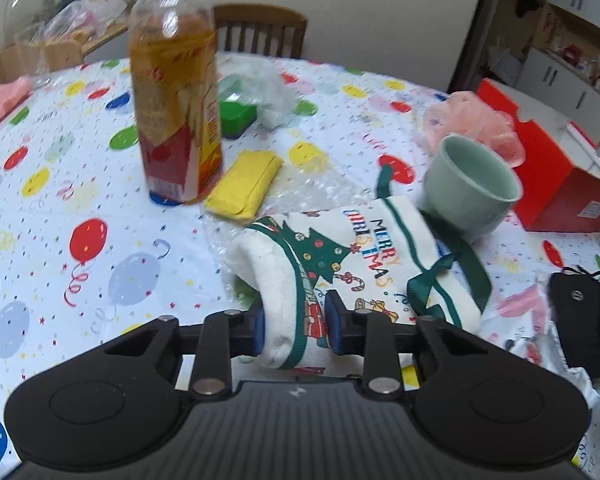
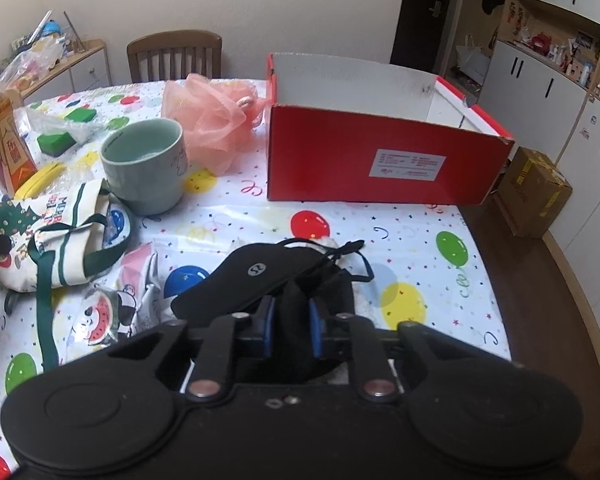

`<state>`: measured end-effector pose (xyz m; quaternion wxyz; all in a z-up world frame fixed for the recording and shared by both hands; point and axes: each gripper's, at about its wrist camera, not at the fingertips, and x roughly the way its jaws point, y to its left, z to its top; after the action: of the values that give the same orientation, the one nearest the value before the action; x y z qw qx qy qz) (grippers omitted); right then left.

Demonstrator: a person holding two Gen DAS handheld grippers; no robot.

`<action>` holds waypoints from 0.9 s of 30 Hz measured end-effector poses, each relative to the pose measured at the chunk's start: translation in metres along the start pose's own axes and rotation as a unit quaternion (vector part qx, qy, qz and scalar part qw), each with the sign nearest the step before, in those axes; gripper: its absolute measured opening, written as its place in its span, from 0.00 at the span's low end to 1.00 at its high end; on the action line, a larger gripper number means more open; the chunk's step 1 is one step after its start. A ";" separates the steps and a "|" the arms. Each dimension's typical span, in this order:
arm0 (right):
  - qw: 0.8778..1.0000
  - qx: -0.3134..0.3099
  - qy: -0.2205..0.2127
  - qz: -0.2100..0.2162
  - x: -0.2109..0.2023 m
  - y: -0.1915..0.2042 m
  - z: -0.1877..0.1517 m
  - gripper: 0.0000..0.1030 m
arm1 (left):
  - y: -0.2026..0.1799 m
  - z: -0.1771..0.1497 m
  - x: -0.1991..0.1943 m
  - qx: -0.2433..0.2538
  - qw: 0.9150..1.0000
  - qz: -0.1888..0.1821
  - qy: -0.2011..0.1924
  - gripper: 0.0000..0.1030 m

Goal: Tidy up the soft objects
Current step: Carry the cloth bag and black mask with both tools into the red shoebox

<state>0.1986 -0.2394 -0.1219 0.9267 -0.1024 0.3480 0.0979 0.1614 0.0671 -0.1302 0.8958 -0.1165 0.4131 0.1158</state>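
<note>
My left gripper [image 1: 294,326] is shut on the rim of a white Christmas tote bag [image 1: 340,264] with green ribbon handles; the bag also shows in the right wrist view [image 2: 56,240]. My right gripper [image 2: 292,326] is shut on a black fabric pouch [image 2: 268,276] lying on the table; it also shows in the left wrist view [image 1: 580,320]. A pink mesh bath pouf [image 2: 212,120] lies beside an open red box [image 2: 380,160]. A folded yellow cloth [image 1: 244,188] lies near the bottle.
A green mug [image 2: 148,168] stands between the tote and the pouf. A tall tea bottle [image 1: 176,92] stands at the left. Green blocks in plastic wrap [image 1: 240,108], a printed packet [image 2: 116,304] and a chair [image 2: 176,56] are around the balloon tablecloth [image 2: 420,248].
</note>
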 end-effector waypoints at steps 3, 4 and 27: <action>1.000 0.011 -0.005 0.005 -0.007 -0.003 0.001 0.08 | -0.002 0.002 -0.009 0.000 1.000 -0.011 -0.013 0.21; 1.000 0.016 -0.008 0.007 -0.010 -0.004 0.002 0.08 | -0.002 0.003 -0.011 -0.004 1.000 -0.016 -0.015 0.20; 0.994 0.025 -0.088 0.053 -0.083 -0.020 0.045 0.04 | -0.021 0.047 -0.092 0.005 0.993 -0.096 -0.073 0.14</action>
<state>0.1703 -0.2564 -0.0312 0.9493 -0.0516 0.2729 0.1471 0.1429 0.0515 -0.0273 0.9311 -0.1427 0.3338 0.0352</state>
